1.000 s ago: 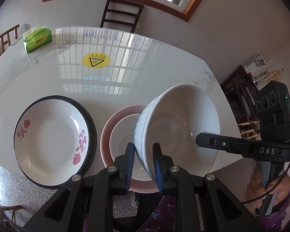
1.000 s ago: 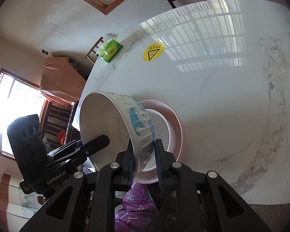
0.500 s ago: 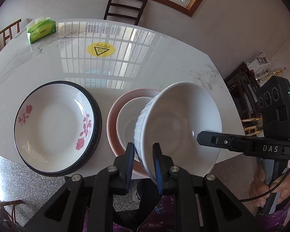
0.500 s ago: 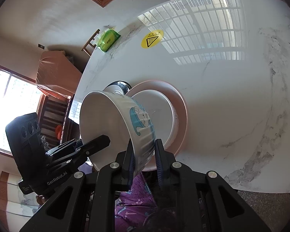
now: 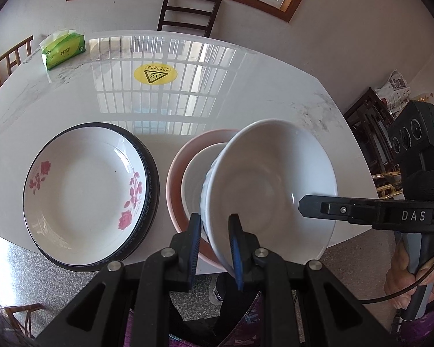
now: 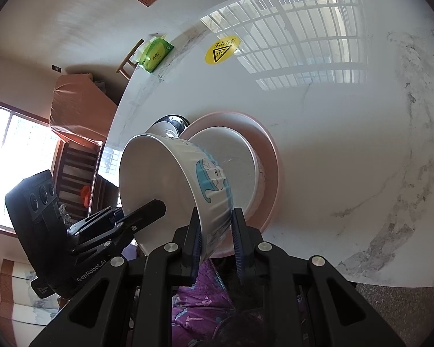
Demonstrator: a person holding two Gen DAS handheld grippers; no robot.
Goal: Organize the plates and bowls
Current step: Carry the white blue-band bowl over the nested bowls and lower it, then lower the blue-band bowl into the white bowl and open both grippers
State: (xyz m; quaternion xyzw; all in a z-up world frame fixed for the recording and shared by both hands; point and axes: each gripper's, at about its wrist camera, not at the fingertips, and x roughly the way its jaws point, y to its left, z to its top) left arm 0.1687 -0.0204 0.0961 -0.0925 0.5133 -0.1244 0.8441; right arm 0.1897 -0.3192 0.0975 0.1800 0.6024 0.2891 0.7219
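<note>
Nearest me, both the left tongs (image 5: pixel 214 248) and the right tongs (image 6: pixel 216 238) are clenching opposite sides of the white bowl (image 5: pixel 270 185), holding it tilted just above the small white bowl (image 5: pixel 198 173) nested in the pink plate (image 5: pixel 176 173). Over the last second the pair has been drifting in over that stack, so nesting looks close. The left view is showing the flowered plate (image 5: pixel 84 190) further left on the counter (image 5: pixel 246 86); only the right view is showing the bowl's blue cartoon print.
</note>
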